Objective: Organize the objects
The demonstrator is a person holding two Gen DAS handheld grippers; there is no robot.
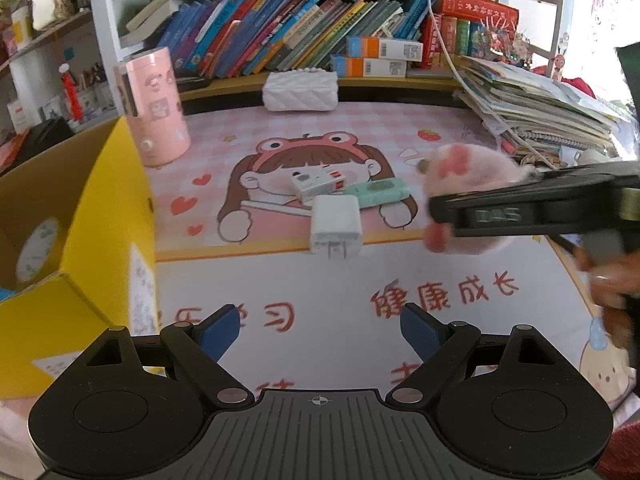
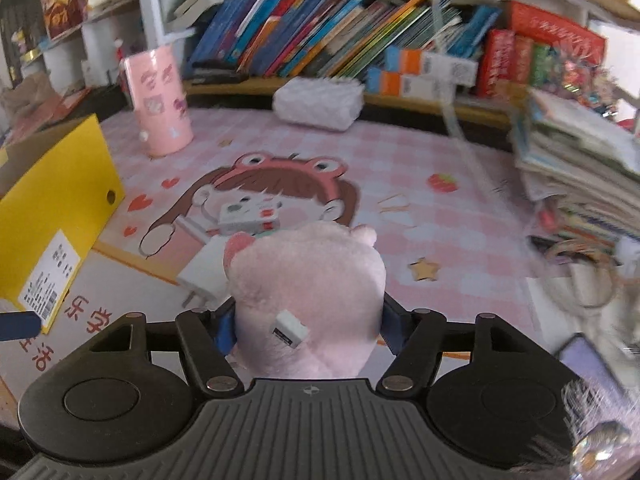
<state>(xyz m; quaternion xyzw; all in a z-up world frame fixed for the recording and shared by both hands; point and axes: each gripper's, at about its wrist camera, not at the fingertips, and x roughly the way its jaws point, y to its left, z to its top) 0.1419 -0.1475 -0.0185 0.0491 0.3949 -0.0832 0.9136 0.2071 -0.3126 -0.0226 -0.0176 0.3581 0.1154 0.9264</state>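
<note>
Over the right side of the mat (image 1: 400, 272), the right gripper (image 2: 308, 328) squeezes a pink plush (image 2: 308, 280). Mid-mat lie a charger (image 1: 335, 226) and two small boxes (image 1: 316, 184). By the left edge stands a yellow box (image 1: 72, 240). The left gripper (image 1: 320, 330) is wide open, holding nothing.

My left wrist camera looked down and forward across the desk mat (image 1: 320, 280) toward the bookshelf (image 1: 280, 32). My right wrist camera faced likewise, closer, sharing the white charger (image 1: 335, 226) and yellow box (image 2: 56, 216).
</note>
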